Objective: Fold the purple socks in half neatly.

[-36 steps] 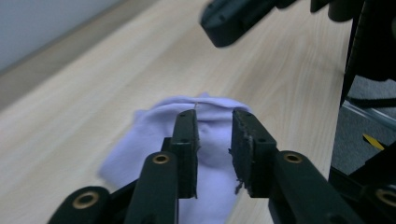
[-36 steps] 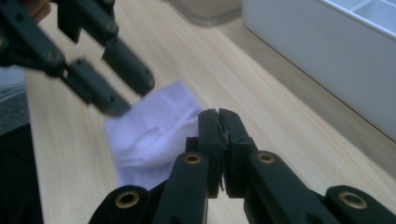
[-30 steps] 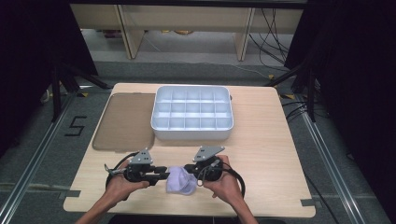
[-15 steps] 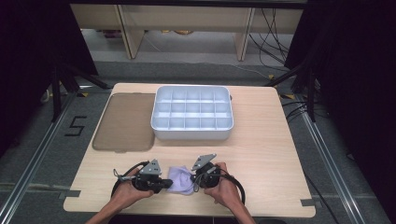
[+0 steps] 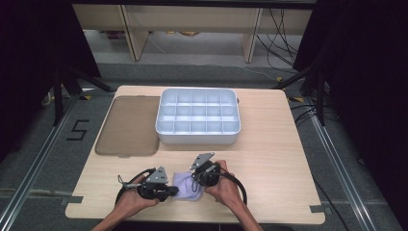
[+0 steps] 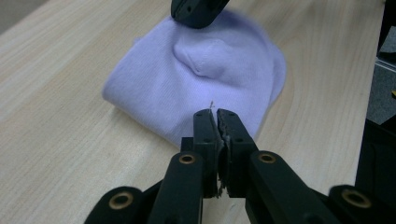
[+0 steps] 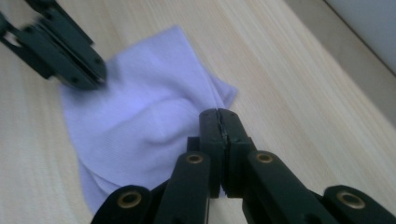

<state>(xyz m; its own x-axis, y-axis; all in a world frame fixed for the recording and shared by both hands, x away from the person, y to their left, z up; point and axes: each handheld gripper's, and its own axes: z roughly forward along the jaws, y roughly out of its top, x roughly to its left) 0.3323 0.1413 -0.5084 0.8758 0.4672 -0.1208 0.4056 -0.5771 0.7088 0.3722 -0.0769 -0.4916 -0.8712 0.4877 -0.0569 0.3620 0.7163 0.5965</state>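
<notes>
Near the counter's [image 5: 269,144] front edge, a lilac folded cloth [image 5: 186,186] lies flat between both tongs. The left tongs [image 6: 215,115] are pressed fully closed, tips over the cloth's near edge, gripping nothing visible. The right tongs [image 7: 219,115] are likewise closed at the cloth's opposite side. A white compartment tray [image 5: 197,138] sits toward the back edge.

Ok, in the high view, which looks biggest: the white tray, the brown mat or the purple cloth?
Largest to smallest:
1. White tray
2. Brown mat, a bit smaller than the tray
3. Purple cloth, smallest, partly hidden by the grippers
</notes>
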